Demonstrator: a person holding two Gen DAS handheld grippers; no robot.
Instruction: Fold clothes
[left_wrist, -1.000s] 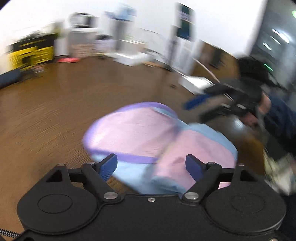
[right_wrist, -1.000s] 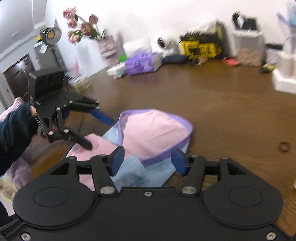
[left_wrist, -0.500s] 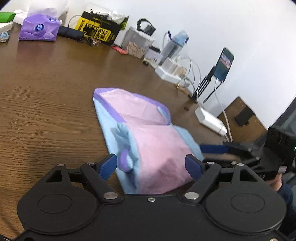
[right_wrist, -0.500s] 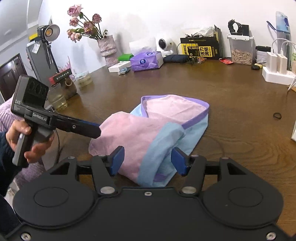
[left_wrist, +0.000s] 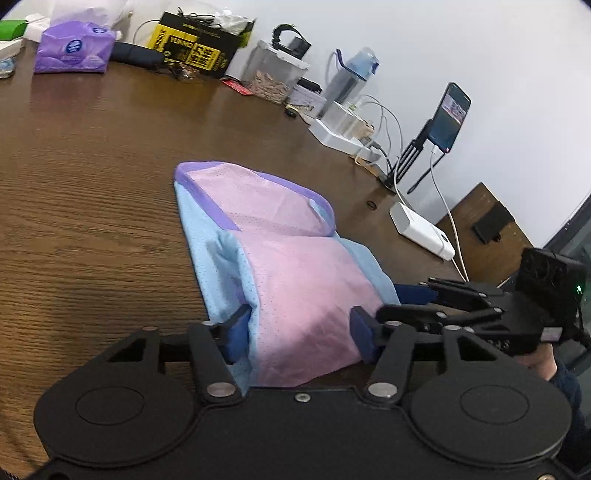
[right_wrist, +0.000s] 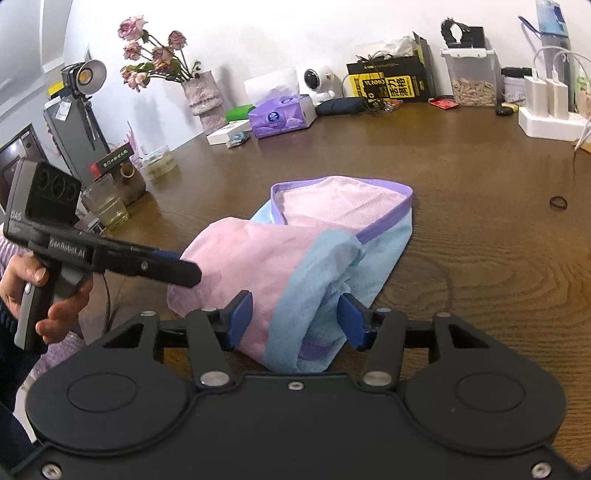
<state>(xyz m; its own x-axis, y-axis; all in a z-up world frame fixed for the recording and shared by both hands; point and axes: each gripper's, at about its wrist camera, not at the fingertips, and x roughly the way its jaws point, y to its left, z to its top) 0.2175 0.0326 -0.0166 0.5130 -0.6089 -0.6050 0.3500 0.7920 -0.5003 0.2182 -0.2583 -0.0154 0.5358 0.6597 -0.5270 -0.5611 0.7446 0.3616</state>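
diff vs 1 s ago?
Both grippers, left and right, came down low over the near end of the garment, each with its open fingers on either side of the fold. Neither grips it. The garment stays folded on the table.

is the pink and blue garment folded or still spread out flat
Folded, loosely. The garment has its pink near part doubled over the blue layer, puffed up rather than flat, on the table.

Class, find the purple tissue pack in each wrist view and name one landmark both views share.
Left wrist view: purple tissue pack at top left, on the table's far edge.
Right wrist view: it sits upper centre-left, beside the white camera.
Shared landmark: the yellow-and-black box.
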